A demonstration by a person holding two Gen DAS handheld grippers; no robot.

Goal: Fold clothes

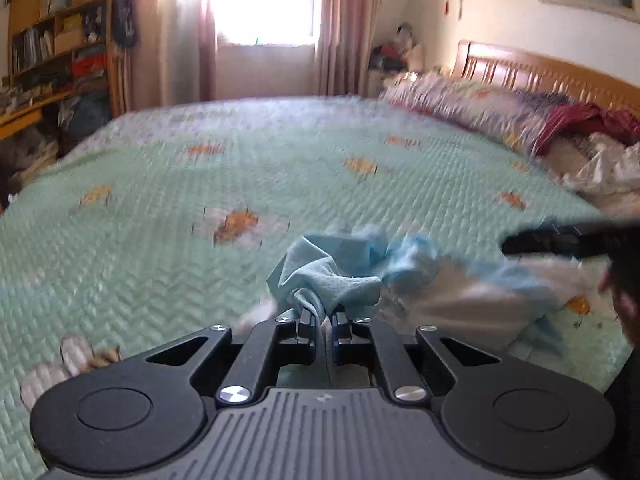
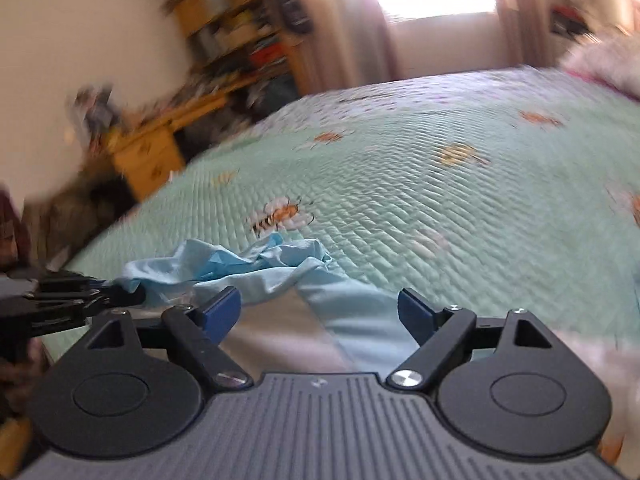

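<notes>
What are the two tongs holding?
The left tongs pinch a bunched fold of the light blue garment. The right tongs are open, holding nothing.

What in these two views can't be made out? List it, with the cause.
- Light blue garment: type unclear, bunched in the shut left tongs; blurred toward the right edge of the left wrist view.
- Garment's near part: hidden under the open right tongs in the right wrist view.
- Bookshelf contents: motion blur.
- Window: overexposed.
</notes>
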